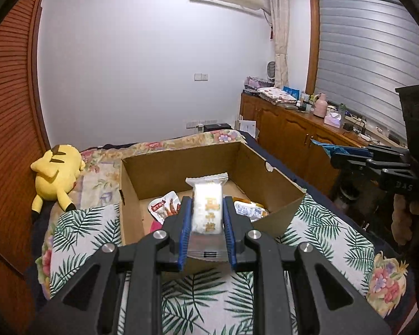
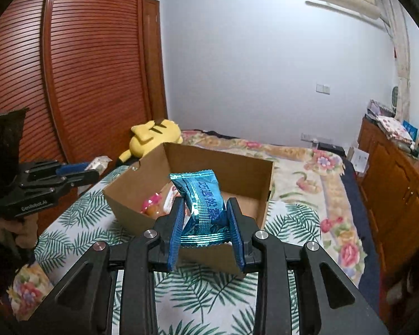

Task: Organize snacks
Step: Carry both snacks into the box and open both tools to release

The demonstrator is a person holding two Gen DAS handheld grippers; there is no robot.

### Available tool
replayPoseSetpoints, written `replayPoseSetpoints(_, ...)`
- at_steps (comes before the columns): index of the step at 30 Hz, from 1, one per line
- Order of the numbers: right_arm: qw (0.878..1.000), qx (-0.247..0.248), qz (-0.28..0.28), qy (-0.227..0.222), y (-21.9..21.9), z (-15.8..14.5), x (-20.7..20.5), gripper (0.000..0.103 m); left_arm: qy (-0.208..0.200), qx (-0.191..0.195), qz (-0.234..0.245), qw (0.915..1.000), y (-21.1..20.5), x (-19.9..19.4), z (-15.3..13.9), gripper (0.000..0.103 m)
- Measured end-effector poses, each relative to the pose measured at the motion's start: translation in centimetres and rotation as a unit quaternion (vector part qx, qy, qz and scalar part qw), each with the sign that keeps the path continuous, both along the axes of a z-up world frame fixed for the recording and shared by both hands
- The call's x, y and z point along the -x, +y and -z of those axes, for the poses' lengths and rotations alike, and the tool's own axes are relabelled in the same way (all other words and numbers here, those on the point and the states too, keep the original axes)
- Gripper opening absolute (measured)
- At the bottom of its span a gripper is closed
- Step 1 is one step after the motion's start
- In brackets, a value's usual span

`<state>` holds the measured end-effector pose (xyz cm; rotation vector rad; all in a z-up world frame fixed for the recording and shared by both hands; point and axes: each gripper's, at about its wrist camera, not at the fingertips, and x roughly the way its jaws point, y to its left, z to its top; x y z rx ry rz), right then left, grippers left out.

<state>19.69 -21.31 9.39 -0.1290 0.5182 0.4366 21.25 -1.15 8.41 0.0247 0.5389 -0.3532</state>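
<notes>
Above the cardboard box (image 1: 181, 167) on the bed (image 1: 83, 231), left gripper (image 1: 206, 217) clamps a white snack packet (image 1: 207, 209); right gripper (image 2: 205, 223) clamps a blue snack packet (image 2: 202, 203).

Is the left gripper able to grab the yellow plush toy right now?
Probably not. The left gripper is shut on the white snack packet, so its fingers are full; the yellow plush toy lies apart, beside the cardboard box.

White snack packet (image 1: 207, 206) with gold lettering, between blue pads (image 1: 185, 231); shiny teal-blue wrapper (image 2: 202, 209) with darker print; plain brown cardboard box (image 1: 181, 167); white cloth (image 1: 78, 237) patterned with green palm leaves; pink-and-cream floral bedspread (image 2: 315, 173); yellow plush (image 1: 57, 177) with black ear tips
</notes>
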Motion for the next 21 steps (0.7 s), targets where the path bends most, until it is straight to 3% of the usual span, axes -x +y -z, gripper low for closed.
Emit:
replayPoseSetpoints(13, 1.0, 0.003, -0.015, 0.026, 1.4, 3.4, -5.5, 0.03, 0.034, -0.005, -0.004, 0.9994, -0.6, -6.5, 4.4, 0.02)
replayPoseSetpoints(21, 0.998, 0.004, -0.024, 0.051, 2.6, 5.9, -8.6, 0.03, 0.045, -0.016, -0.004, 0.9988, -1.5, -9.1, 5.7, 0.02)
